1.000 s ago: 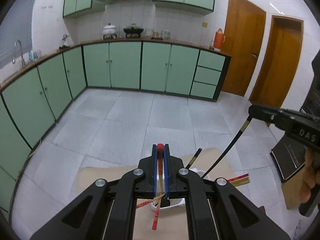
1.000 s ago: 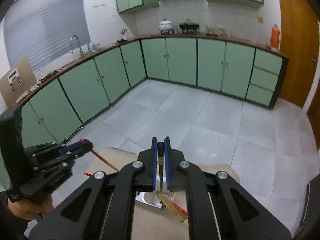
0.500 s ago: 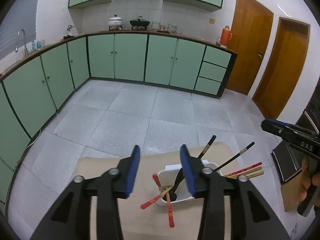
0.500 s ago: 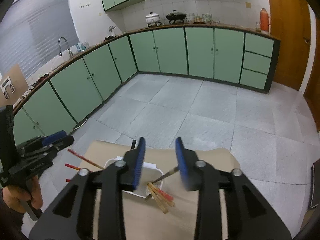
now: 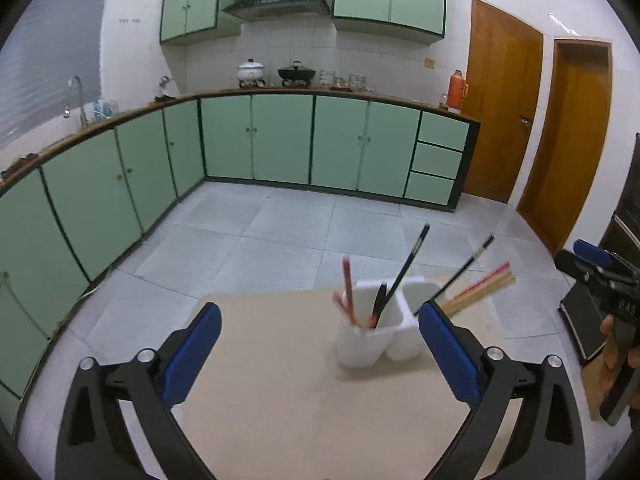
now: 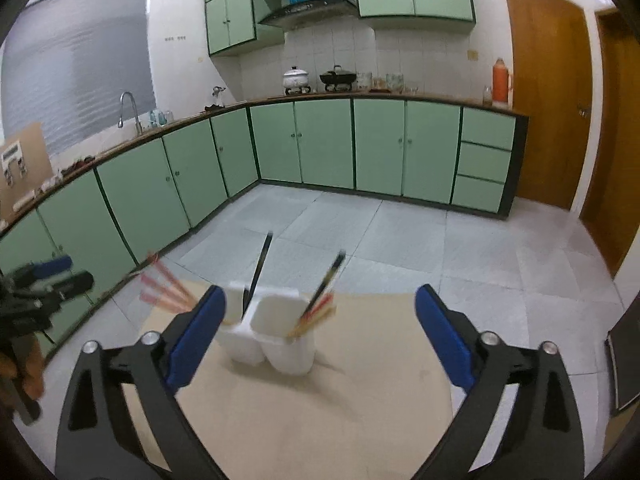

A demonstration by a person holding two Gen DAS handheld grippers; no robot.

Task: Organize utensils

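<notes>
A white two-compartment holder (image 5: 380, 332) (image 6: 272, 336) stands upright on the beige tabletop (image 5: 280, 392) (image 6: 360, 408). Red chopsticks (image 5: 347, 292) and a black chopstick (image 5: 404, 268) lean in one compartment. The other holds a second black chopstick (image 5: 468, 266) with wooden and red chopsticks (image 5: 480, 290) (image 6: 316, 314). My left gripper (image 5: 318, 316) sits back from the holder, jaws opening wide and gripping nothing. My right gripper (image 6: 320, 298) faces the holder from the other side, jaws also opening and gripping nothing. Each gripper shows at the edge of the other's view (image 5: 596, 264) (image 6: 48, 276).
Grey tiled floor (image 5: 280, 232) lies beyond the table's far edge. Green cabinets (image 5: 280, 140) line the back and left walls, with wooden doors (image 5: 504, 100) at the right. A black appliance (image 5: 624, 248) stands close on the right.
The left gripper let go of a red chopstick and the right gripper a black one; both now stand in the holder. Both grippers spread wide and drew back from it.
</notes>
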